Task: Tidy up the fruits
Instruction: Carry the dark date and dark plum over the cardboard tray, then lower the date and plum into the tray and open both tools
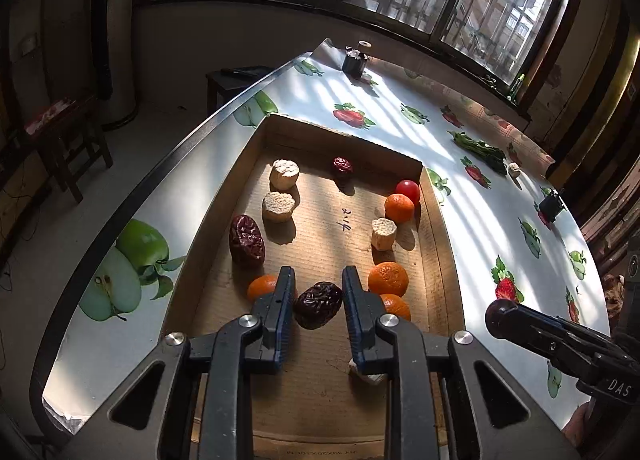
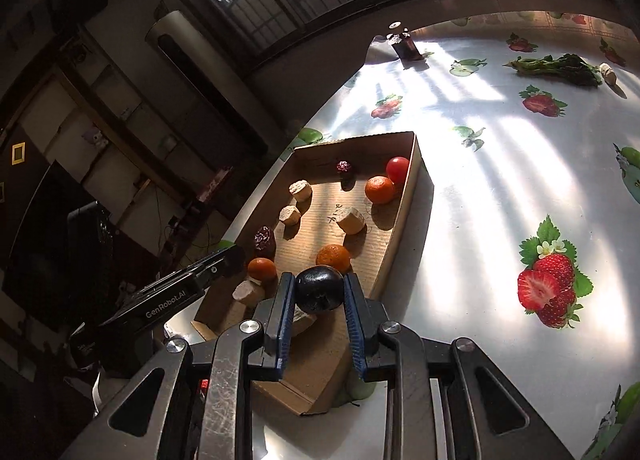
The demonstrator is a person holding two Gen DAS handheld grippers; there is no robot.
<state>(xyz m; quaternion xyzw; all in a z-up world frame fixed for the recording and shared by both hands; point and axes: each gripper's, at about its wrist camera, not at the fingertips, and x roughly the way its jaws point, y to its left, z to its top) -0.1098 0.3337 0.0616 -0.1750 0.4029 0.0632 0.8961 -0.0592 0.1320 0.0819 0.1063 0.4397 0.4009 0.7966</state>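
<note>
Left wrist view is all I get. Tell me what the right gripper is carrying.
Observer: The right gripper is shut on a black round fruit, over the cardboard box's near end.
Operator: Say whether my date is off the floor.
Observer: It is. The cardboard between the left orange and the middle orange is bare. The left gripper holds the date above it.
Operator: Report anything outside the box.
Observer: A pale green round thing lies on the table at the box's near corner.
</note>
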